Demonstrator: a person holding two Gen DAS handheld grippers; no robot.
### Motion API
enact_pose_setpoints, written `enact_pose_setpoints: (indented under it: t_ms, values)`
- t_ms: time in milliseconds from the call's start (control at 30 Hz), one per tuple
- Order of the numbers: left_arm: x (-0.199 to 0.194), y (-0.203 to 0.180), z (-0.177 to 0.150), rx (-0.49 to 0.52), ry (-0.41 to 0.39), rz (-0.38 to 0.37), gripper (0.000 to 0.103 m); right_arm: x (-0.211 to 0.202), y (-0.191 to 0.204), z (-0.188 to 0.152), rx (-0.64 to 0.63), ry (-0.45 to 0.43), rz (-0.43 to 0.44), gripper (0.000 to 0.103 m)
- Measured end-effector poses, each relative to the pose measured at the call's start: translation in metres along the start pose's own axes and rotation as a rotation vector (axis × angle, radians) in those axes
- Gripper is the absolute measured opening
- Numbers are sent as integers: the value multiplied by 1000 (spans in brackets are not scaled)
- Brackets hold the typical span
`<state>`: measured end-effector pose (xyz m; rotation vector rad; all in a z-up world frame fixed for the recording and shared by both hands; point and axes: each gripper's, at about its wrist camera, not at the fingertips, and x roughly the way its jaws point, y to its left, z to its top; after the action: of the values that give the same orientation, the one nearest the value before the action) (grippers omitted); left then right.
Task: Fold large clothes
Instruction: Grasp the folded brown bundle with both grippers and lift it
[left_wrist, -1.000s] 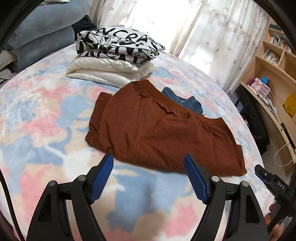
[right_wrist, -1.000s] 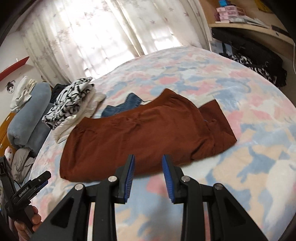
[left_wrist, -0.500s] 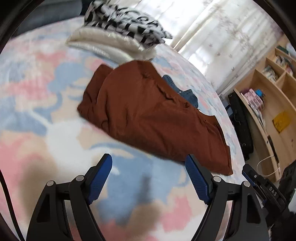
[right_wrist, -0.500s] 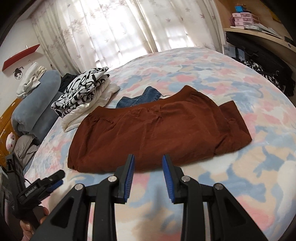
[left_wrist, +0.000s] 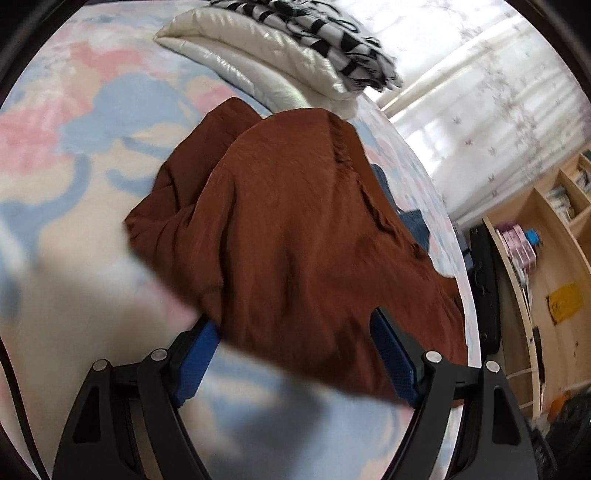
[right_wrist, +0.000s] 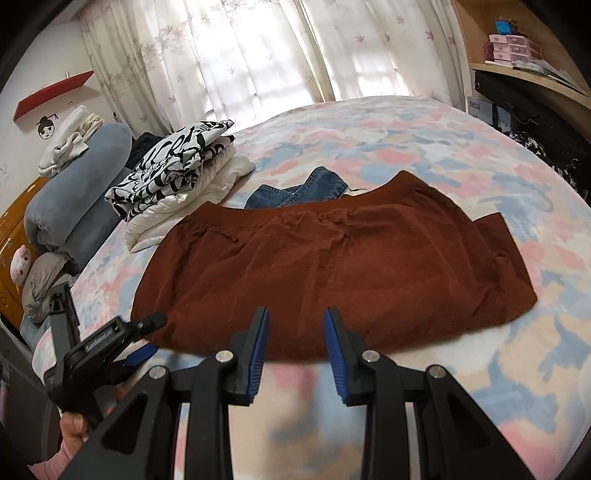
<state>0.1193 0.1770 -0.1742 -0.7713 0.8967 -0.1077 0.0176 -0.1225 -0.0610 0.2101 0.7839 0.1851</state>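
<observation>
2 grippers meet a rust-brown garment lying flat on a pastel bedspread: left gripper spread wide over its near hem, right gripper narrowly parted (nothing held).

**Little Lettering Showing**

The black-and-white printed garment, far left on the folded stack, is showing large letters, roughly "CR" among them. White lettering is running along the left gripper body, too blurred to read.
</observation>
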Motion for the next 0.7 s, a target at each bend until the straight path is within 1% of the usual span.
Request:
enact_pose_setpoints:
  t_ms: [100,267,300,333,400,433,467,500,533,567,600,667,700]
  values:
    - [18,1,13,-24,-4,8,80,10,0,4,-1,6,6,31]
    - [34,-2,31,-40,-38,9,80,34,4,18,-19,6,9,31]
    - [36,-2,35,-51,-48,5,79,38,4,21,-24,4,7,31]
    - [38,0,39,-66,-63,3,76,46,6,26,-34,-2,2,31]
    - [40,1,46,-83,-107,34,49,62,9,36,-59,-9,-26,27]
    - [41,2,49,-84,-117,39,44,69,10,40,-70,-9,-32,18]
    - [41,3,51,-89,-124,36,37,77,11,43,-79,-4,-35,12]
    - [40,2,51,-86,-135,34,31,88,14,47,-89,7,-41,10]
    - [38,-2,50,-65,-150,37,27,98,14,48,-90,23,-42,10]
    - [35,-10,49,-24,-173,47,20,105,13,48,-86,37,-37,9]
    - [33,-18,49,9,-193,57,16,118,12,45,-79,77,-29,9]
    - [23,-37,49,99,-249,79,13,141,11,35,-92,151,-43,9]
    - [17,-52,47,160,-281,88,12,145,8,31,-93,150,-36,9]
